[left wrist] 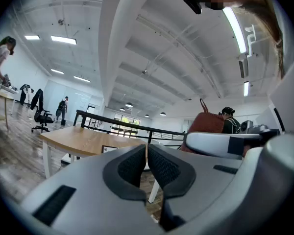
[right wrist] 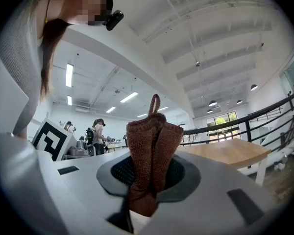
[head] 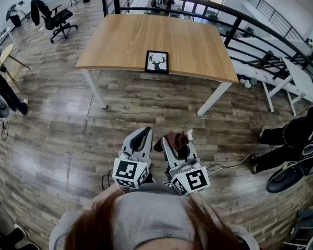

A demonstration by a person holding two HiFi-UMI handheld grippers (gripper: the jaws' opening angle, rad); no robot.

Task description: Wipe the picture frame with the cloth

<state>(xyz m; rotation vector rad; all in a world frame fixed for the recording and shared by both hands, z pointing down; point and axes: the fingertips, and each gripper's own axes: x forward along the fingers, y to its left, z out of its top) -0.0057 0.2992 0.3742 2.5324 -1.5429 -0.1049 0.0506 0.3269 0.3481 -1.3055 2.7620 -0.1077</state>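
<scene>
We hold the cloth, and the picture frame sits far off on the table.
The picture frame (head: pixel 157 62), with a deer on it, is near the front edge of the wooden table (head: pixel 120 40), well apart from us. Our right gripper (right wrist: pixel 149 177) squeezes the brown cloth (right wrist: pixel 148 146), which sticks up between its jaws. Our left gripper (left wrist: pixel 147 164) is closed with nothing in it. Both point level, close together, above the wood floor (head: pixel 68 124).

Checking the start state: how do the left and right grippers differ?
The left gripper is shut and empty; the right gripper is shut on the brown cloth. The cloth keeps the right gripper's jaws slightly parted; the left gripper's touch. Both point level, short of the table with the picture frame.
</scene>
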